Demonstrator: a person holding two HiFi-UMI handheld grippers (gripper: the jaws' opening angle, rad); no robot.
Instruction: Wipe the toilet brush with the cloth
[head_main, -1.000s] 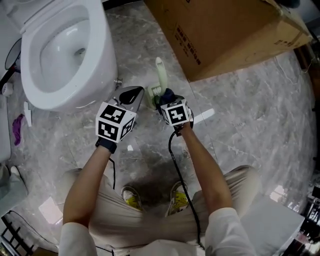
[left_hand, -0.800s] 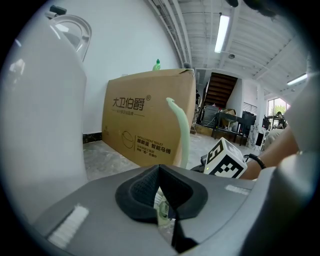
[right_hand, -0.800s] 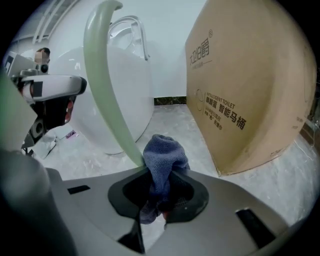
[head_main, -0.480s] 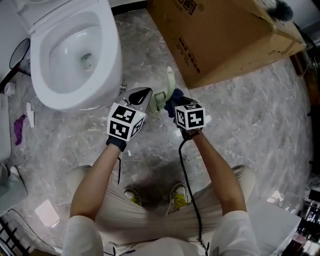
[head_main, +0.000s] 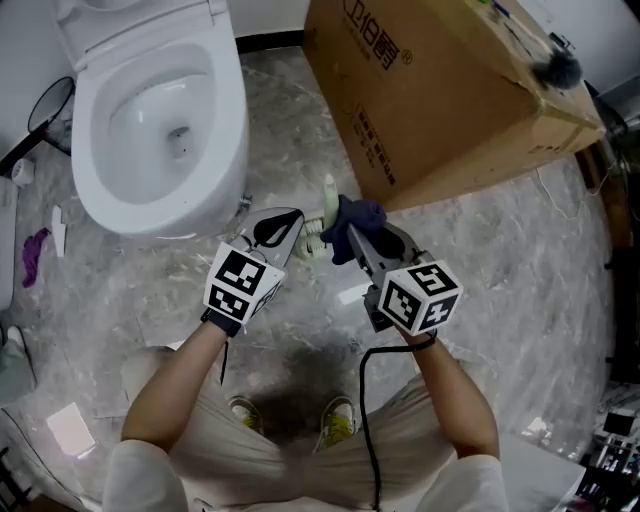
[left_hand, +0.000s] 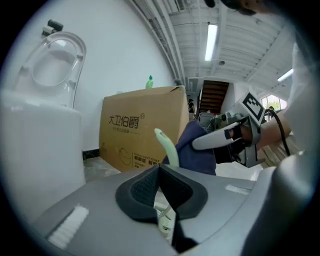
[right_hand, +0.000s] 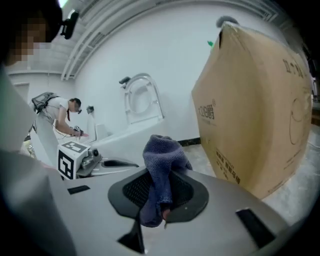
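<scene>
While the left gripper is clamped on the pale green toilet brush, the right gripper is clenched on a dark blue cloth. Both are held over the grey marbled floor, btwn the toilet and a big cardboard box.

Left gripper view: pads are pressed onto the brush's ribbed lower part, w/ the curved handle sticking up past them. The cloth sits just right of the handle. Can't tell if they actually touch.

Right gripper view: jaws are tight on the cloth, which bunches up above the pads and hangs a bit below.

Head view alone shows the open toilet bowl from above, the person's forearms and shoes, and a purple scrap at far left. Only the left gripper view shows a green bottle on top of the box. Only the right gripper view shows another person by the wall in the bkgd, plus the left gripper's marker cube.

Box print, left gripper view: "大卫伯爵", w/ "INTELLIGENT TOILET" in small type below. Other print is too small to read.
</scene>
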